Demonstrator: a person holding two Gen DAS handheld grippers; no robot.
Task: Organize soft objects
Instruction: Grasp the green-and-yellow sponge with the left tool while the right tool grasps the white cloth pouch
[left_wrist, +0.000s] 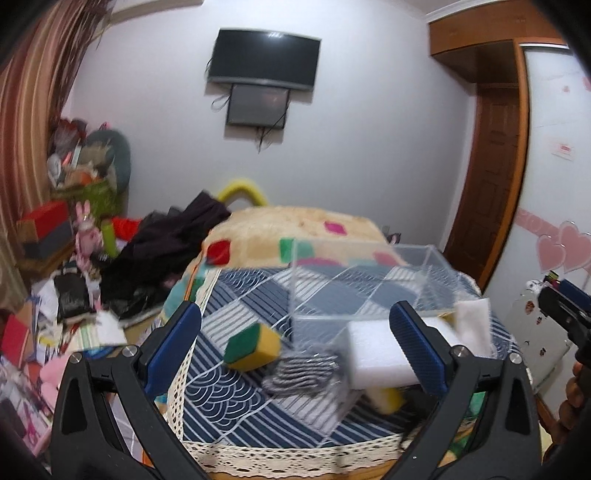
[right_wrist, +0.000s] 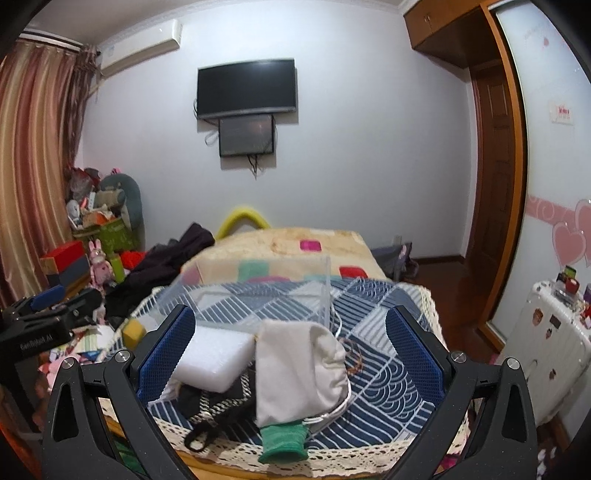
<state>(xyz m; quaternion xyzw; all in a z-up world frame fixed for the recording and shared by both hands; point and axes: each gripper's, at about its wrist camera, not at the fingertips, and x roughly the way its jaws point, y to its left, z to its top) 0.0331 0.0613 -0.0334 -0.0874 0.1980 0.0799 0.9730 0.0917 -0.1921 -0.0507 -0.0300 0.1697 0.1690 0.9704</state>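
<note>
On the blue patterned tablecloth (left_wrist: 236, 398) lies a pile of soft things. In the left wrist view I see a yellow-green sponge (left_wrist: 253, 347), a striped black-white cloth (left_wrist: 301, 373), a white foam block (left_wrist: 378, 354) and a clear plastic box (left_wrist: 369, 280) behind them. My left gripper (left_wrist: 295, 347) is open and empty above the pile. In the right wrist view the white foam block (right_wrist: 214, 356), a beige pouch (right_wrist: 301, 369), a green cloth (right_wrist: 282, 443) and a dark striped cloth (right_wrist: 218, 406) lie between my open right gripper's (right_wrist: 290, 350) fingers, and the clear box (right_wrist: 258, 295) stands behind.
A bed with a beige patterned blanket (left_wrist: 295, 229) stands behind the table. Clutter covers the floor and shelf at the left (left_wrist: 66, 295). A white suitcase (right_wrist: 546, 354) stands at the right. The lace table edge (right_wrist: 332, 461) is close below.
</note>
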